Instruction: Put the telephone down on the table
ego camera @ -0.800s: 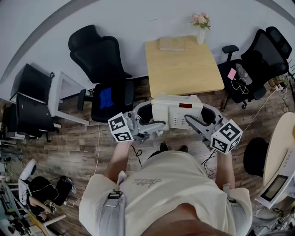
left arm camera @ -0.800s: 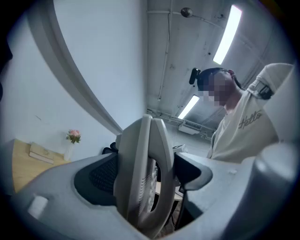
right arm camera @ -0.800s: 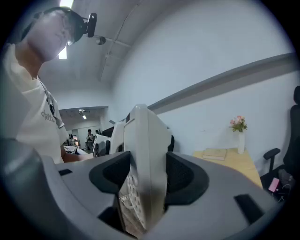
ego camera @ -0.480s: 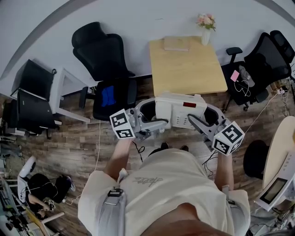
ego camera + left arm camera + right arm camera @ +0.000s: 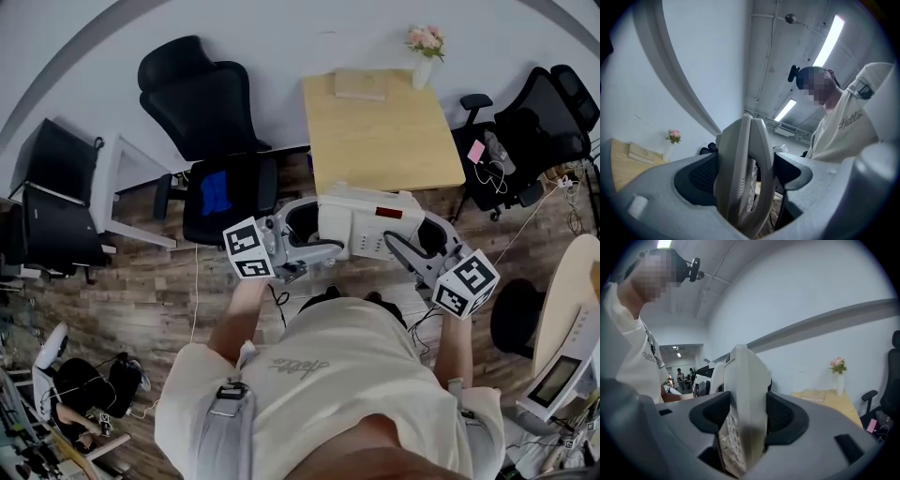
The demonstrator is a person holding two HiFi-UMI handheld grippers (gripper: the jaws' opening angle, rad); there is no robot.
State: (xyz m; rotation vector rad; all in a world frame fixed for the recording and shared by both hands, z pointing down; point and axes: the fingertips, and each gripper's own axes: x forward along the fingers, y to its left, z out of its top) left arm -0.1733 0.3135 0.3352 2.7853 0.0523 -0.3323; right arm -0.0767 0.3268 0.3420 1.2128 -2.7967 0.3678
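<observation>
A white desk telephone [image 5: 367, 225] with a red display hangs in the air in front of the person, short of the wooden table [image 5: 384, 141]. My left gripper [image 5: 314, 236] is shut on its left end, where the handset [image 5: 761, 176] lies against the body. My right gripper [image 5: 412, 239] is shut on its right end. In the left gripper view the black pads press both sides of the telephone [image 5: 740, 173]. In the right gripper view the keypad edge of the telephone [image 5: 743, 413] sits clamped between the pads.
The table carries a book [image 5: 361, 84] and a vase of pink flowers [image 5: 424, 52] at its far edge. Black office chairs stand to the left [image 5: 211, 122] and right [image 5: 534, 122] of it. A round white table [image 5: 572, 319] is at right.
The telephone and both grippers have shifted slightly toward the table, and the view has drifted with them. Both grips are unchanged.
</observation>
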